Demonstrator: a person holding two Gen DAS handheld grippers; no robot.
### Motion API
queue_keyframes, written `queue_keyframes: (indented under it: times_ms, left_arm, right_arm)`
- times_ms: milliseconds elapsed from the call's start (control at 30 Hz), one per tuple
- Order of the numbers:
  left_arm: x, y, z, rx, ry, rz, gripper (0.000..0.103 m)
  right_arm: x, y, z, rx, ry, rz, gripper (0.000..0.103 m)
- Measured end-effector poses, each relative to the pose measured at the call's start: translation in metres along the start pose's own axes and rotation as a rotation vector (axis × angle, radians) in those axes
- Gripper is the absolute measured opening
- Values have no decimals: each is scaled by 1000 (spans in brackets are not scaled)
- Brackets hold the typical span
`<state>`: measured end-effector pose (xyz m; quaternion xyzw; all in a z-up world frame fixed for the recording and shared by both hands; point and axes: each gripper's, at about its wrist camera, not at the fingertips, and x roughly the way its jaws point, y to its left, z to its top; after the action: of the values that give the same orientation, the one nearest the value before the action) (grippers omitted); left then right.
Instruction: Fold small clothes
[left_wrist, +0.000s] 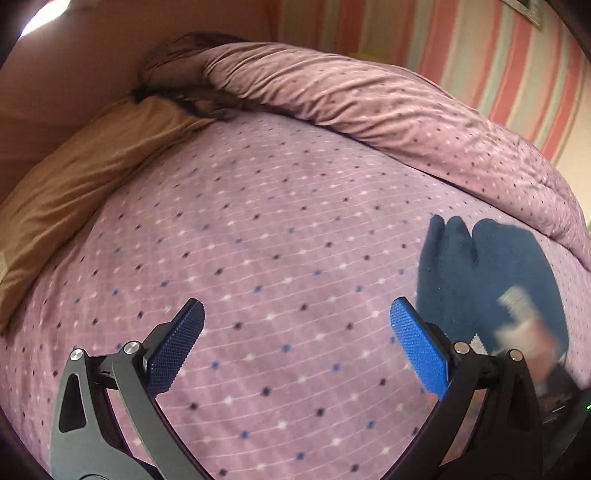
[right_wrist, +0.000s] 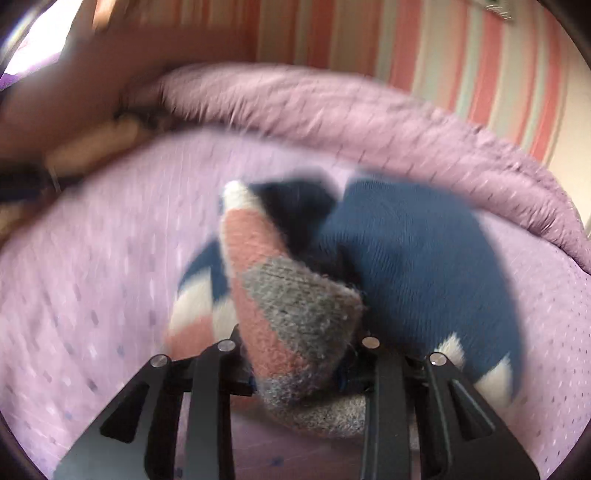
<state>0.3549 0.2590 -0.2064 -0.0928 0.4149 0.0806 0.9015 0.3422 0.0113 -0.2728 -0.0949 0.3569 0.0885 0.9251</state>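
right gripper (right_wrist: 295, 354) pads: hidden by gripped sock (right_wrist: 291, 317)
right-wrist view: motion-blurred
blue garment (left_wrist: 491, 277): partly behind blurred device

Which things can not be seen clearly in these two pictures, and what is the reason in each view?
- Right wrist view: motion blur smears the bed sheet; its dots cannot be read.
- Right gripper: its pads are buried under the knitted glove it clamps.
- Left wrist view: the blue gloves are partly covered by a blurred pale object I cannot identify.
- Left gripper: open, holding nothing.
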Motion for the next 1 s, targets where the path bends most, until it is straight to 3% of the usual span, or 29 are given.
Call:
queue_keyframes:
  times_ms: [100,133,167,200,267,333,467,567,700,833,933,1000]
  left_arm:
    - [-2,-6,-6,43,5,-6,100]
    - [-2,-10,-9,53,4,-8,100]
    - [-2,-15,-11,60,6,-24,100]
    - [-2,-20,-11,53,9,-68,100]
    - [-5,-30,-11,36,7,-147,100]
    - [-5,-44,-8,33,17,-200,100]
    - [2,-101,3,57,68,-394,100]
    - [7,-141,6,89,95,-491,100]
    - [49,-199,-5,147,282,-568,100]
    - [70,-219,-23,151,369,-596,100]
    - [78,-223,-33,123,438,-736,95]
    - [77,-232,-39,195,436,-641,83]
  right_arm:
    - [-1,7,-11,-55,0,-35,39]
    - [-6,1,-7,-42,1,-2,44]
    - [-10,-2,-2,-25,2,45,59]
    - [-19,-11,2,-7,-3,111,64]
    - [-30,-15,8,5,-24,144,64]
    - [-50,-34,12,49,-49,198,72]
    - [-79,-79,15,148,-108,196,83]
    - [-81,-121,16,230,-114,154,84]
    - [-69,-164,6,315,-67,76,84]
    - [-68,-190,-4,350,-71,48,84]
    - [-62,-198,-8,359,-61,41,84]
    - [-55,-201,-10,372,-53,36,84]
